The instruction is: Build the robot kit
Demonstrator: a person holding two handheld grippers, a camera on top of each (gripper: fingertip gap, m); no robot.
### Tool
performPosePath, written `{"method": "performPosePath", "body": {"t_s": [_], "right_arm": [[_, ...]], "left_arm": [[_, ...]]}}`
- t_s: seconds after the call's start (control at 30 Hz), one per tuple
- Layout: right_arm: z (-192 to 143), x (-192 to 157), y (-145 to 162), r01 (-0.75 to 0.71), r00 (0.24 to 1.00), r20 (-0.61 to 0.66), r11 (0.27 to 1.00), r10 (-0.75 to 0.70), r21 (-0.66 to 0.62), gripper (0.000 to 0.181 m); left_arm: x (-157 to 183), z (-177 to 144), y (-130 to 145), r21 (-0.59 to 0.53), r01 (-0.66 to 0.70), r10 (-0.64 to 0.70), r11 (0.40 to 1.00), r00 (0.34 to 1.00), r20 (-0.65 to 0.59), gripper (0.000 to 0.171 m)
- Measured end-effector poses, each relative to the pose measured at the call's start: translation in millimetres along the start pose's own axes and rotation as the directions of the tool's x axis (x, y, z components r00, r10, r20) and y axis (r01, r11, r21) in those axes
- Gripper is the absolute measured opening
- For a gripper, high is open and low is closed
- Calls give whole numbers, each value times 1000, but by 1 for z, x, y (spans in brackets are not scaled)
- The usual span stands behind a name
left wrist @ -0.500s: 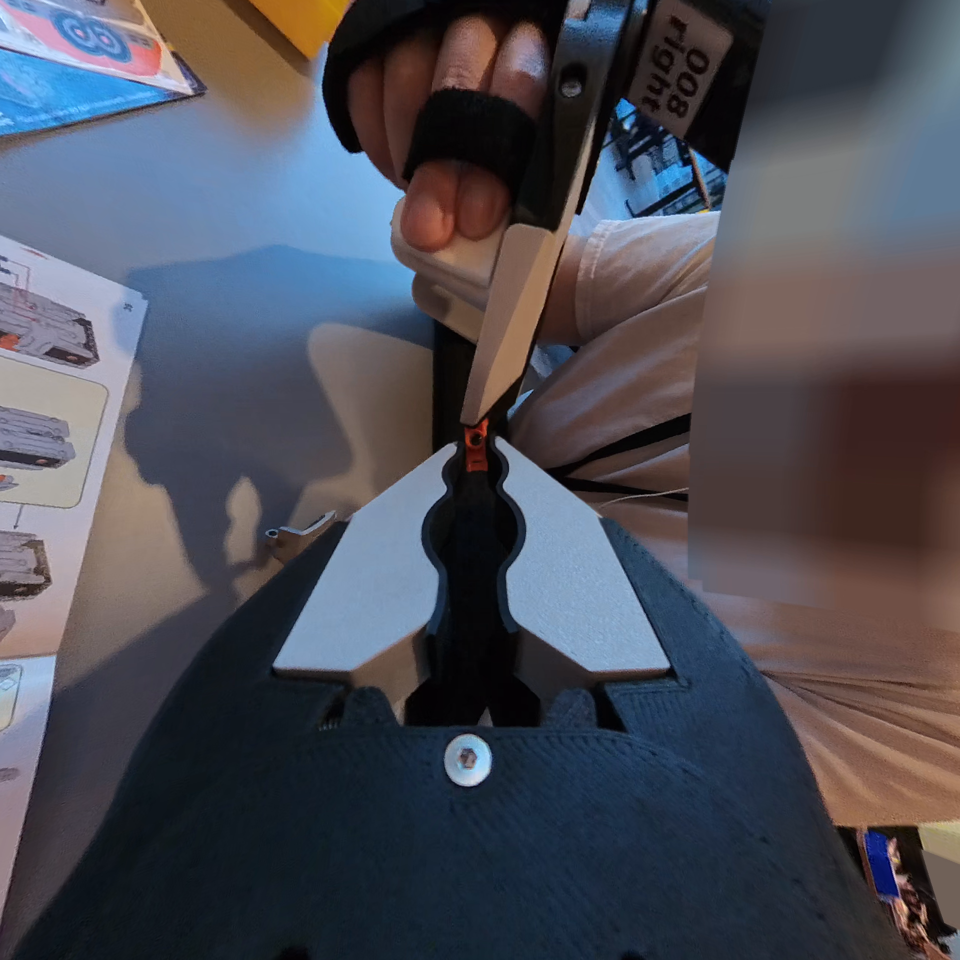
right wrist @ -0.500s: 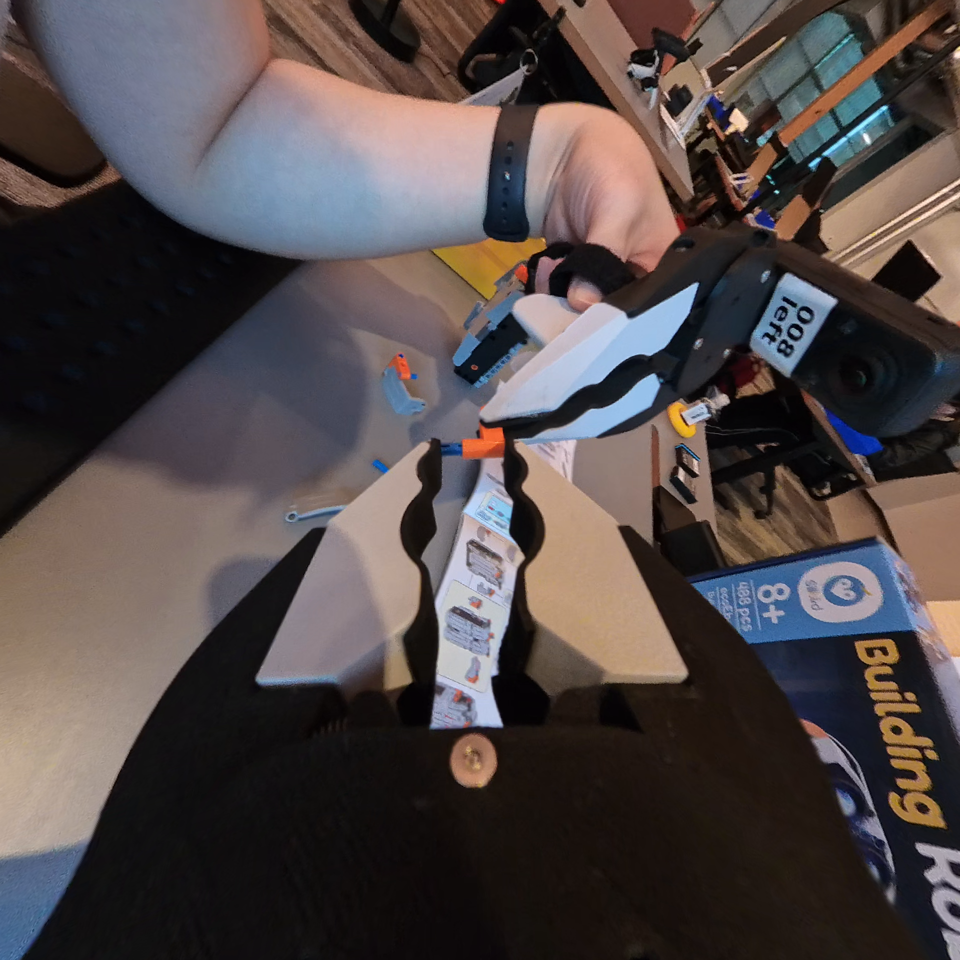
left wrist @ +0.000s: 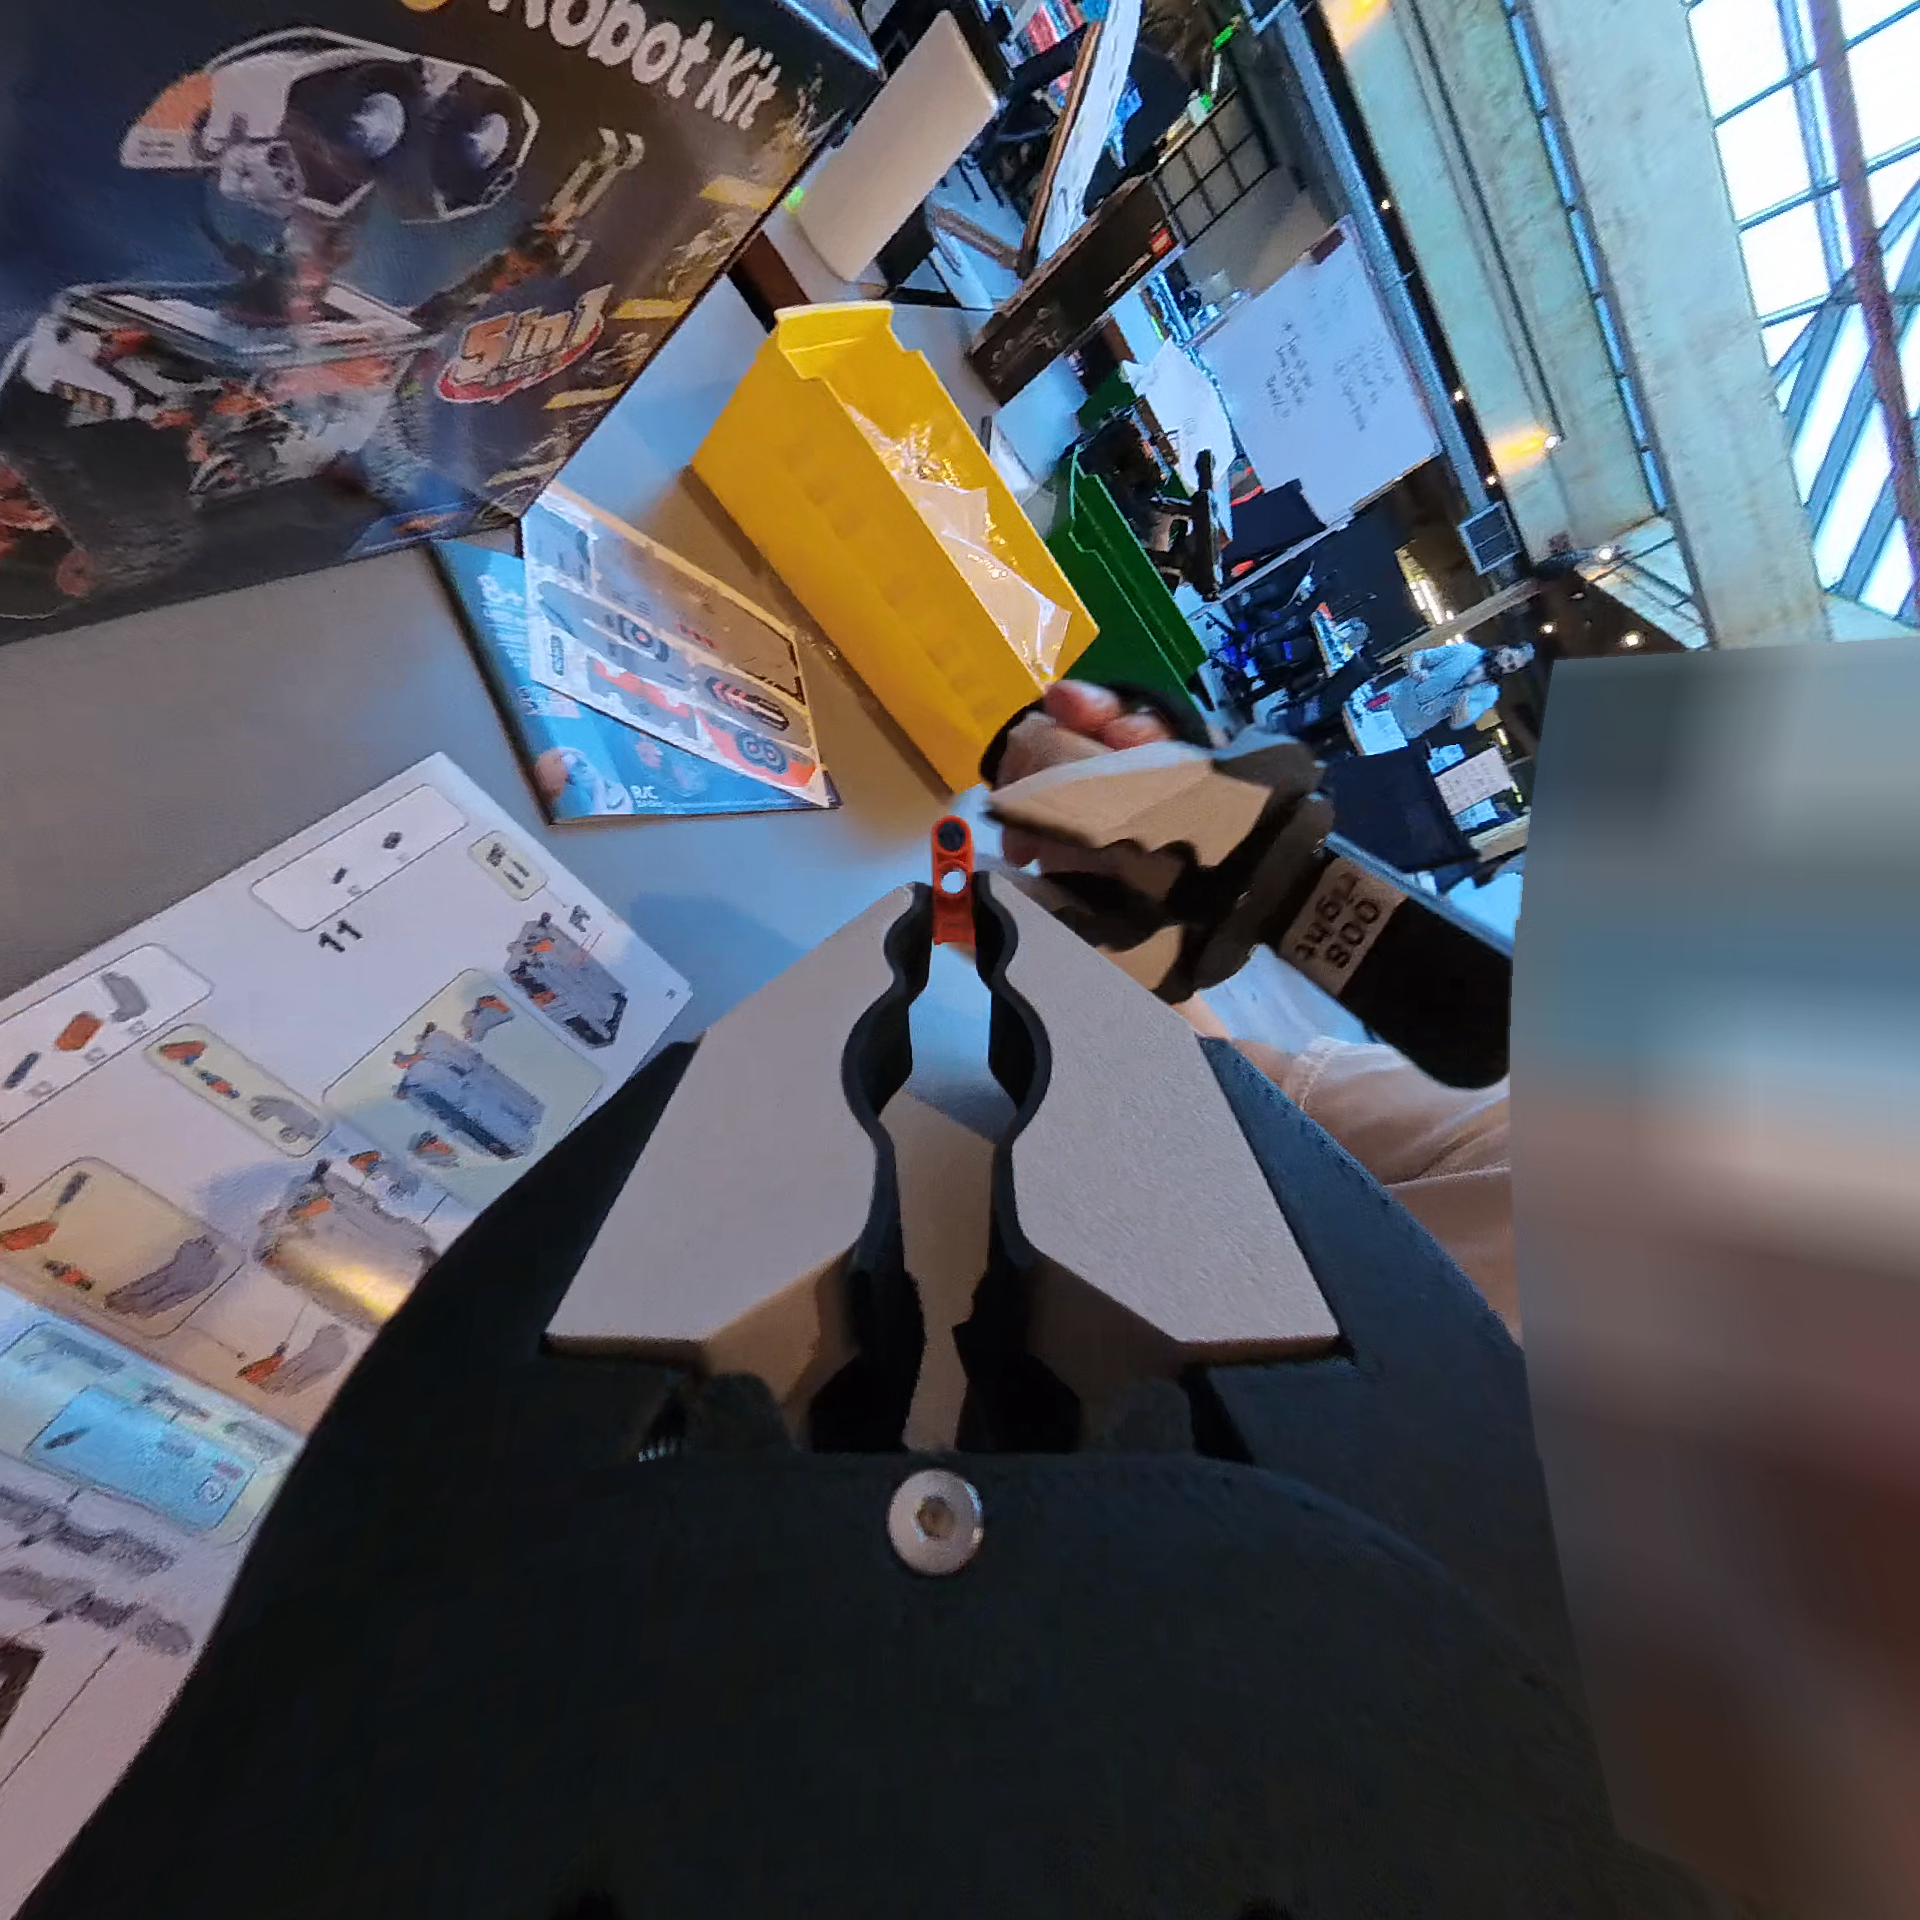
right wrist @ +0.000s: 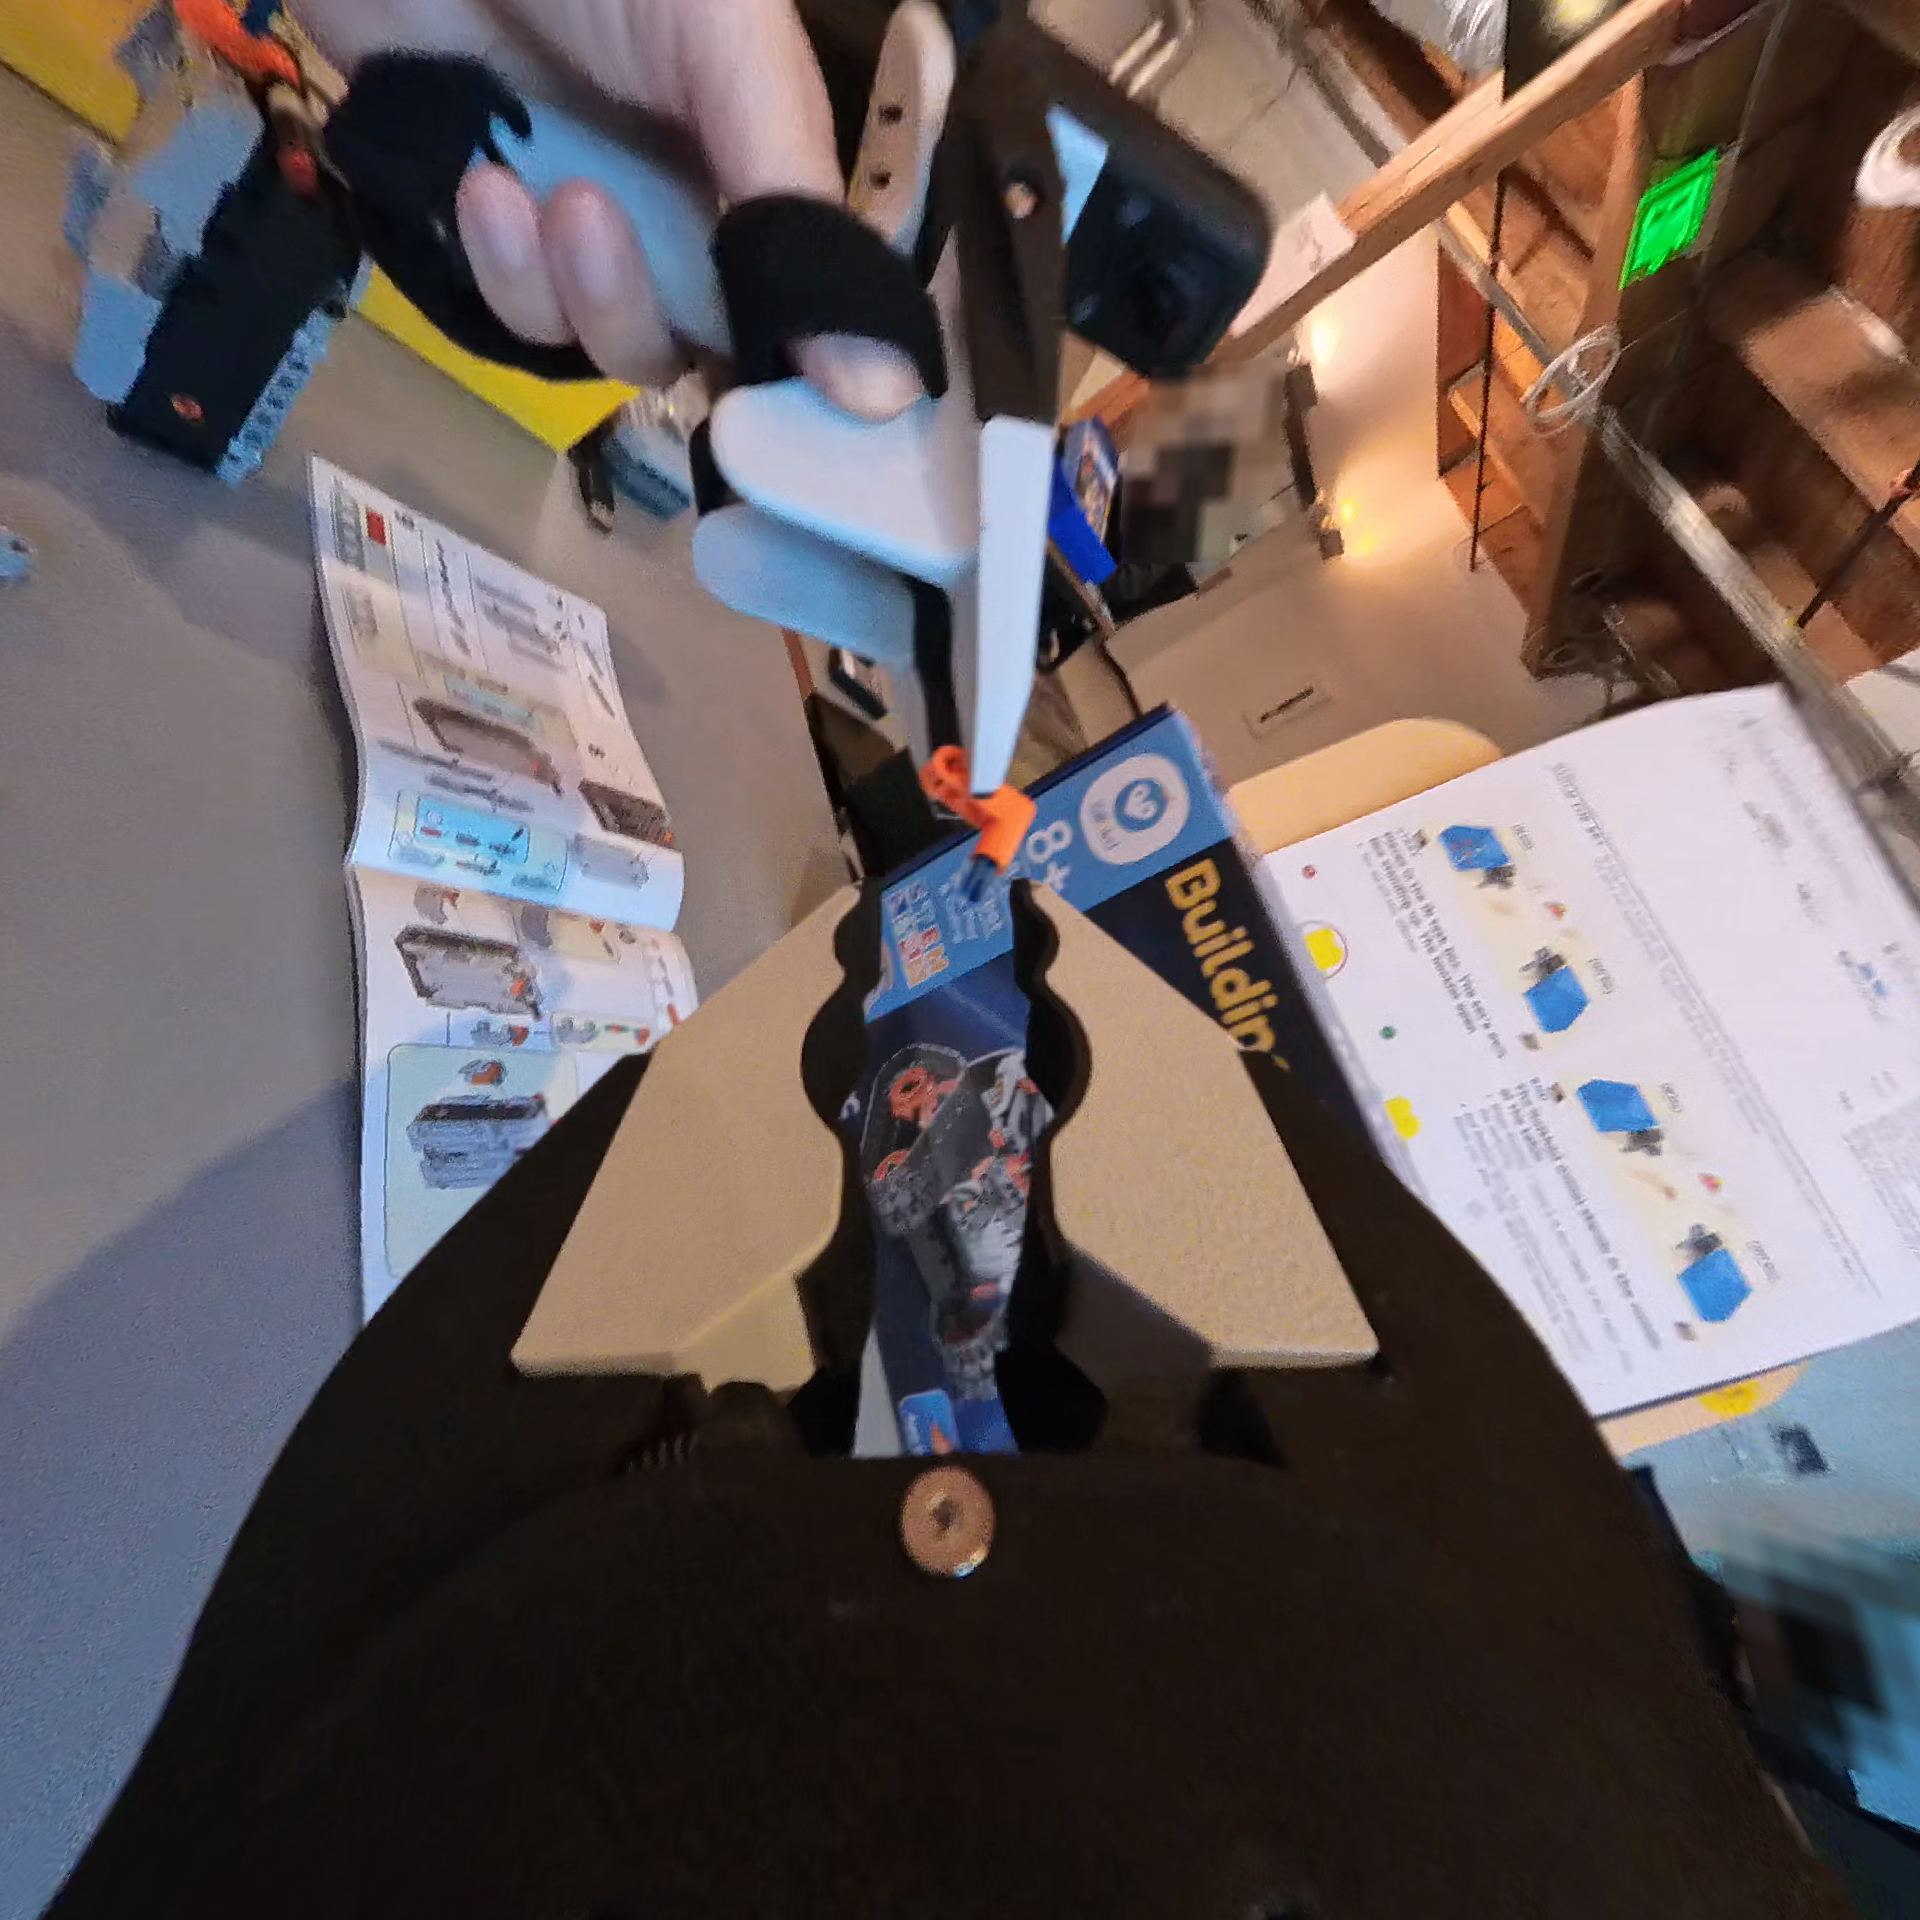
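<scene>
Pinching a small orange connector piece (left wrist: 951,883) at the very tips of its fingers, the left gripper (left wrist: 951,896) has its jaws drawn together on the piece's lower end, so that the upper end with its round hole stands clear beyond the tips. Just ahead and to the right of those tips lies the right gripper (left wrist: 1117,821), seen side-on with a strapped hand (left wrist: 1081,717) behind it; its fingertip comes close to the orange piece, but whether they touch cannot be told from this view. In the right wrist view the right gripper (right wrist: 948,896) has its jaws a little apart, with a small blue pin (right wrist: 977,878) lying in the gap at the tips; whether the fingers press on it cannot be told. That pin runs up into an orange sleeve (right wrist: 1003,823) just beyond the tips, and next to it sits the orange connector held by the left gripper, whose pale finger comes down from above. Left of the left gripper, on the grey table (left wrist: 208,707), lies an open instruction booklet (left wrist: 312,1039); farther ahead are a sticker sheet (left wrist: 665,644), a yellow bin (left wrist: 883,520) and the dark kit box (left wrist: 312,260). Beneath the right gripper's fingers the box's blue end shows, with a printed white sheet (right wrist: 1610,1039) off to the right and a grey and black block assembly (right wrist: 197,281) far ahead to the left.
</scene>
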State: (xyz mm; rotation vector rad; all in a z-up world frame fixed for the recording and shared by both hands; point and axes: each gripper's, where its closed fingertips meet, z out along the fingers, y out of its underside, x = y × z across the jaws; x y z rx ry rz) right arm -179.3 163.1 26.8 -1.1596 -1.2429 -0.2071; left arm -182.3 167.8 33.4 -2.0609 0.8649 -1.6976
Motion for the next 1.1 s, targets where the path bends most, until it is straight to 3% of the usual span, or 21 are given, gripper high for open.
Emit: {"method": "performPosePath", "body": {"t_s": [0.2, 0.33, 0.7, 0.77, 0.83, 0.9, 0.97, 1.03, 1.1], "right_arm": [[13, 1, 14, -133, 989, -73, 990, 130, -36, 19], [13, 10, 18, -94, 981, -175, 993, 81, -68, 9], [16, 8, 23, -35, 982, -189, 991, 10, -128, 4], [15, 9, 23, -87, 980, -185, 992, 69, -93, 3], [12, 17, 23, -241, 956, -175, 970, 235, -12, 3], [7, 27, 26, -459, 878, -119, 886, 464, 68, 3], [-2, 39, 16, -699, 709, 55, 691, 703, 187, 3], [-12, 33, -9, -911, 413, 440, 373, 798, 179, 3], [-30, 29, -33, -999, 25, 755, 38, 655, 0, 3]], "left_arm": [[-11, 5, -2, 17, 21, -22, 1000, 999, 26, 5], [-13, 7, -1, 11, 38, -38, 999, 999, 22, 5], [-16, 8, 0, 11, 48, -49, 999, 998, 29, 6], [-11, 7, -1, 11, 40, -40, 999, 999, 12, 6], [2, 1, -8, 45, 20, -19, 999, 1000, -21, 13], [19, -13, -19, 116, -26, 32, 993, 998, -46, 15], [31, -30, -30, 192, -87, 95, 978, 995, -34, 20], [37, -45, -37, 241, -146, 152, 959, 988, -7, 20], [39, -54, -40, 262, -193, 201, 946, 980, -3, 20]]}}
